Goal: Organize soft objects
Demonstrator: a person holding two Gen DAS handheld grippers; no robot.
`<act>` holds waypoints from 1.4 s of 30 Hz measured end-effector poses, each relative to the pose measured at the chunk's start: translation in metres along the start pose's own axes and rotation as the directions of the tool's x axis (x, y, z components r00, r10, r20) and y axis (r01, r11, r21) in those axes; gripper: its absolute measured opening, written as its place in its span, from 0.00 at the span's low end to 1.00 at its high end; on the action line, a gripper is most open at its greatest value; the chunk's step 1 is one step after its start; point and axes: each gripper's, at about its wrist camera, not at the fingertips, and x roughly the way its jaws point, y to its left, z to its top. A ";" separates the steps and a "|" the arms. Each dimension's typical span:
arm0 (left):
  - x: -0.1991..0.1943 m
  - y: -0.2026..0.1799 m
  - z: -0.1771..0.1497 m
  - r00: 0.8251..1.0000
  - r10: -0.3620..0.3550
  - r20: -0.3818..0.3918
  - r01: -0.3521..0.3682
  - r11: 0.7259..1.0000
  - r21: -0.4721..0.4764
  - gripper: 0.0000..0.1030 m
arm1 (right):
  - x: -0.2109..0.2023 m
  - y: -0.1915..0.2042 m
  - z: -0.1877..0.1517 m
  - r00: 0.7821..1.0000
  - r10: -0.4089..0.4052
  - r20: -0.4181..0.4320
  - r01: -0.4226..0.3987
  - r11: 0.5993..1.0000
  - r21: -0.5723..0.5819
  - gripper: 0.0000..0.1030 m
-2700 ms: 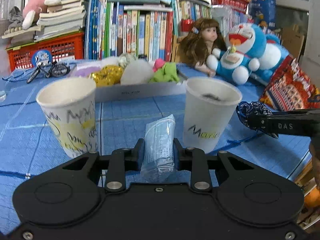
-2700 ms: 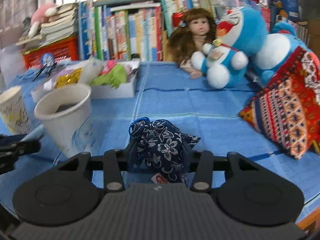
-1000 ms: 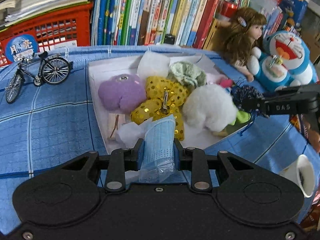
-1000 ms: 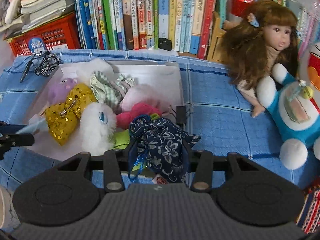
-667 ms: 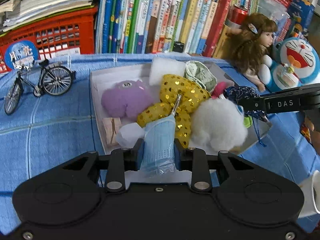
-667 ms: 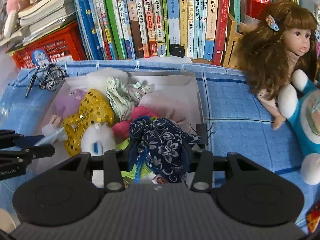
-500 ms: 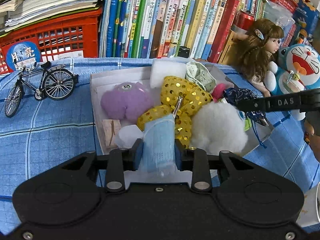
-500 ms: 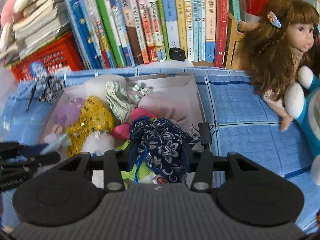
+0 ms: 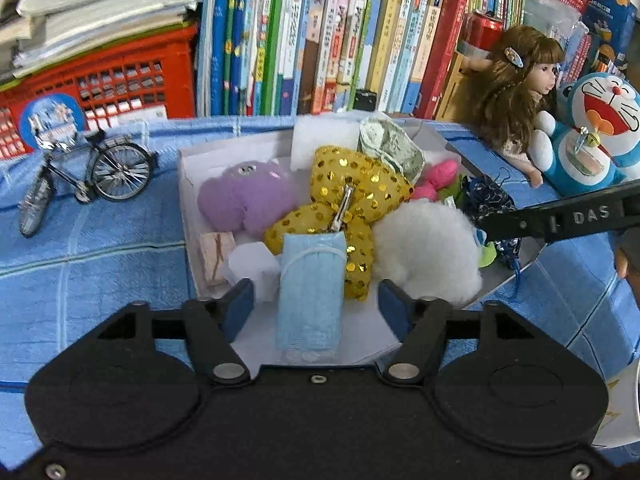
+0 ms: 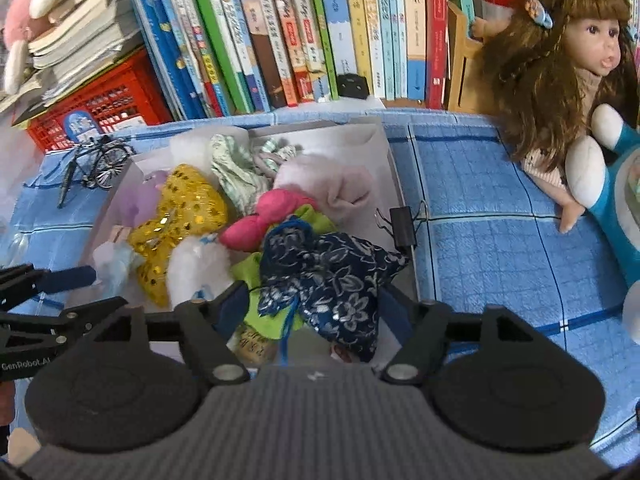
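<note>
Lying between the spread fingers of the left tool (image 9: 314,300), the packaged blue face mask (image 9: 311,294) rests on the near floor of the white tray (image 9: 186,184), neither pad touching it; both tools' jaws have just been opening. Ahead of the right tool (image 10: 314,306), equally wide, the navy floral pouch (image 10: 328,272) sits free between its fingers on top of the green plush (image 10: 256,276), near the tray's right wall. Judged step: release, then withdrawal. To do it well, each tool should lift straight back along its own line, fingers kept wide, so no drawstring or wrapper snags. Beyond the left tool's tips the gold sequin bow (image 9: 352,200) and white fluffy toy (image 9: 428,252) crowd close; open room lies only behind and above. A binder clip (image 10: 404,222) stands just right of the tray wall; the blue-clothed bench (image 10: 500,240) further right is open
</note>
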 end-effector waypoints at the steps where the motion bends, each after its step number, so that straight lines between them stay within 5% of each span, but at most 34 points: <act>1: -0.003 -0.002 0.000 1.000 0.012 0.005 -0.012 1.000 0.002 0.73 | -0.003 0.001 -0.001 1.000 -0.001 0.009 0.001 1.000 -0.006 0.82; 17: -0.091 -0.029 -0.016 0.990 0.078 0.119 -0.076 0.997 -0.017 0.84 | -0.091 0.027 -0.039 0.969 -0.015 0.245 0.038 0.996 -0.087 0.89; 30: -0.162 -0.073 -0.071 0.968 0.057 0.246 -0.059 0.998 0.002 0.90 | -0.170 0.043 -0.114 0.883 0.006 0.470 0.090 0.979 -0.183 0.97; 42: -0.192 -0.094 -0.128 0.942 0.078 0.326 -0.082 0.997 -0.002 0.90 | -0.192 0.037 -0.172 0.844 0.008 0.536 0.090 0.983 -0.157 0.99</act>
